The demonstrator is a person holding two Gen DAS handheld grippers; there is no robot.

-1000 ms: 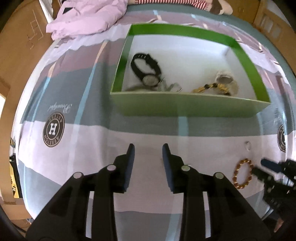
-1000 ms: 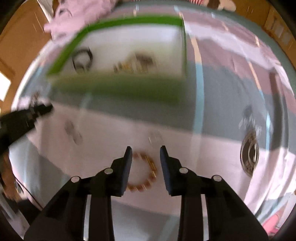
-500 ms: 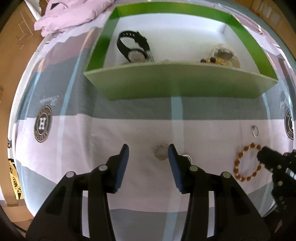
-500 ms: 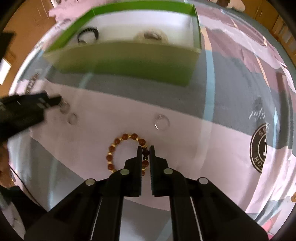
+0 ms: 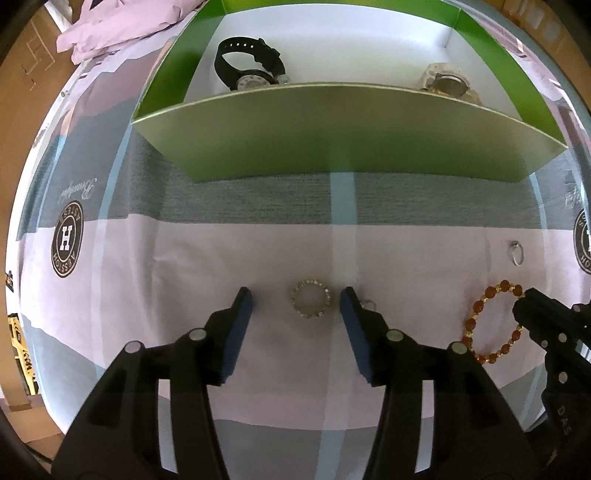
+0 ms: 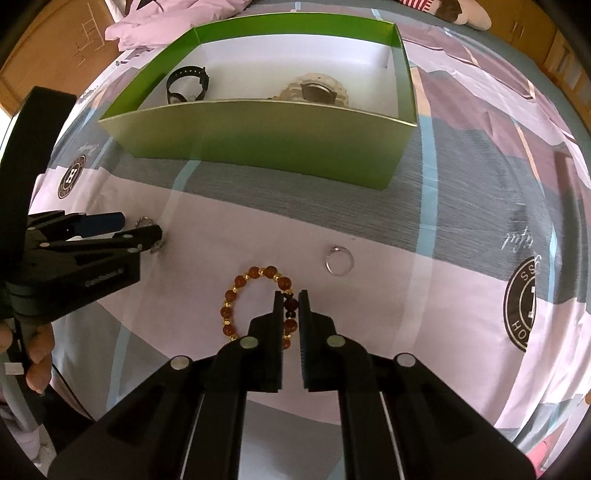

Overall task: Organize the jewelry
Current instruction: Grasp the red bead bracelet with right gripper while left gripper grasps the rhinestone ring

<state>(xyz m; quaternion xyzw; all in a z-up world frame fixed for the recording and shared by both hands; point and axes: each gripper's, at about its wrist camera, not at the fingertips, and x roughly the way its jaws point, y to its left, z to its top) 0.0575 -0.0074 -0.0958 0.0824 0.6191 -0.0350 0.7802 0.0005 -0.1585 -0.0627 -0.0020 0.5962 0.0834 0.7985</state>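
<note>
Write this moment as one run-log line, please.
left gripper: open around studded ring | right gripper: shut on bead bracelet | green box: two watches

Bed sheet [image 6: 461, 206] in grey, pink and pale-blue blocks, round "H" logos [image 5: 67, 239] printed on it. Crumpled pink quilt [image 5: 122, 27] at far edge, upper left. Wooden furniture panels [image 6: 55, 44] behind, left and right. Striped fabric [image 6: 417, 4] at top. Bright, even daylight; soft shadows.
</note>
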